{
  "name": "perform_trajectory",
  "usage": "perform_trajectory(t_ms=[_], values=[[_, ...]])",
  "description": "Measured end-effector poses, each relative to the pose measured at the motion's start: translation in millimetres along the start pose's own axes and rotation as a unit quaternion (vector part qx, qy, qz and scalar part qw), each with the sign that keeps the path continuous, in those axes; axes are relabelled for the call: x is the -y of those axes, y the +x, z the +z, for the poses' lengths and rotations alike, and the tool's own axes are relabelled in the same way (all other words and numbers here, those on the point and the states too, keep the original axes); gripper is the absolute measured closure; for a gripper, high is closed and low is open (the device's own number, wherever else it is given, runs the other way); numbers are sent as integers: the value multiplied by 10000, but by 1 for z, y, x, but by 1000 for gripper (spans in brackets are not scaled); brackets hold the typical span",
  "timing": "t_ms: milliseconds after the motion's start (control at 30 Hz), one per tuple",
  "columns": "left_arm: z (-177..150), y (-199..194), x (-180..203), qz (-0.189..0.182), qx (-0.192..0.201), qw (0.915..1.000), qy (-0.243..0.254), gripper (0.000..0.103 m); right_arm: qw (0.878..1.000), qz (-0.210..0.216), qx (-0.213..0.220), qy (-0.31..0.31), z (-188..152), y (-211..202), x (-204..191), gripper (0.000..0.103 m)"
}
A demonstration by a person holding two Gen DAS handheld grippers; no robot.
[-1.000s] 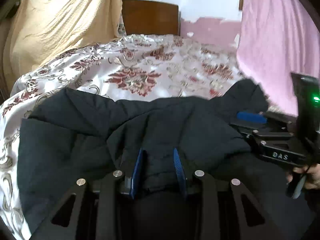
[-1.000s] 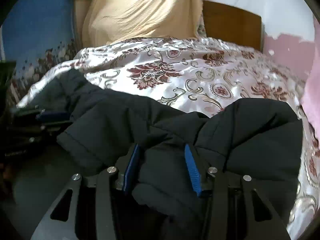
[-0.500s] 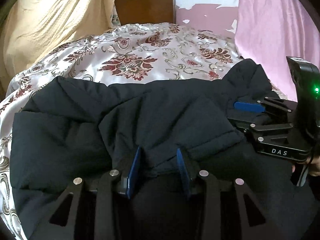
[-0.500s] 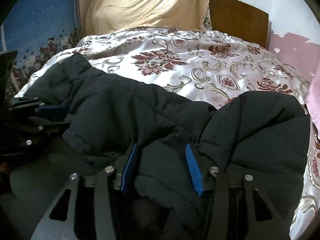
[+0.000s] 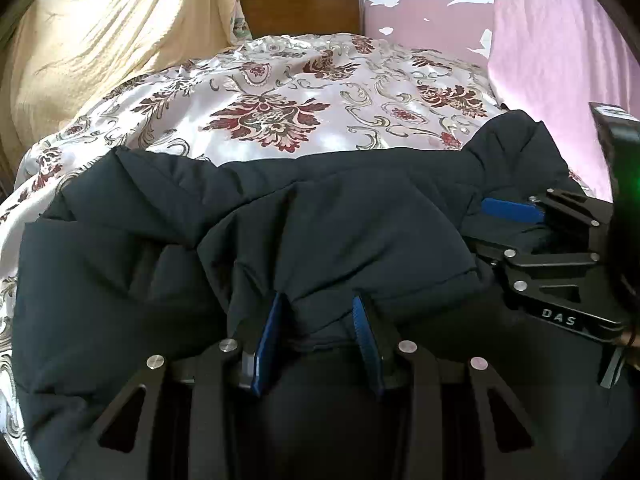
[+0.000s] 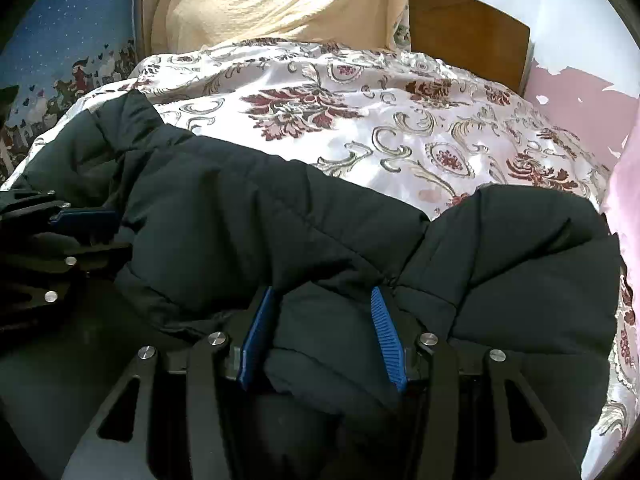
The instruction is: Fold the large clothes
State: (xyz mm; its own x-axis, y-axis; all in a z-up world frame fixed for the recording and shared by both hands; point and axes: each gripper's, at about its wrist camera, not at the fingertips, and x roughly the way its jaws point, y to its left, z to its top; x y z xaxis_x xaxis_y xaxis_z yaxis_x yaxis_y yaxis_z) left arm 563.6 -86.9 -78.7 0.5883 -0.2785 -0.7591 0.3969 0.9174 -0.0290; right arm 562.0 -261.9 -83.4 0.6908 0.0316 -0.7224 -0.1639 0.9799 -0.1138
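Jacket [image 5: 340, 232] in both clamped grippers

jacket [image 5: 320, 216] on bedspread [image 5: 304, 112] | headboard [image 5: 298, 0] behind | right gripper [image 5: 520, 236] apparently at jacket's right

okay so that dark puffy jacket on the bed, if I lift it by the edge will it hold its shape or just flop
Likely flop: the jacket already sags in soft folds between the left gripper and right gripper. Its quilted padding looks bulky but probably light for its size. The glossy bedspread may let it slide when pulled.
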Motion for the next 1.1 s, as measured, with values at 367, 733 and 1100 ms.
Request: perform_trajectory(t_ms=[367, 733, 1100], values=[[-22, -63, -7, 143, 268, 9986, -432, 9, 9965, 487, 187, 655, -21, -68, 25, 25], [-69, -149, 34, 292, 205, 9981, -507, 7, 9952, 711, 113, 662, -77, -156, 8, 2], [-147, -242, 79, 415, 55, 9991, -25, 0, 9965, 799, -206, 149, -150, -257, -20, 2]])
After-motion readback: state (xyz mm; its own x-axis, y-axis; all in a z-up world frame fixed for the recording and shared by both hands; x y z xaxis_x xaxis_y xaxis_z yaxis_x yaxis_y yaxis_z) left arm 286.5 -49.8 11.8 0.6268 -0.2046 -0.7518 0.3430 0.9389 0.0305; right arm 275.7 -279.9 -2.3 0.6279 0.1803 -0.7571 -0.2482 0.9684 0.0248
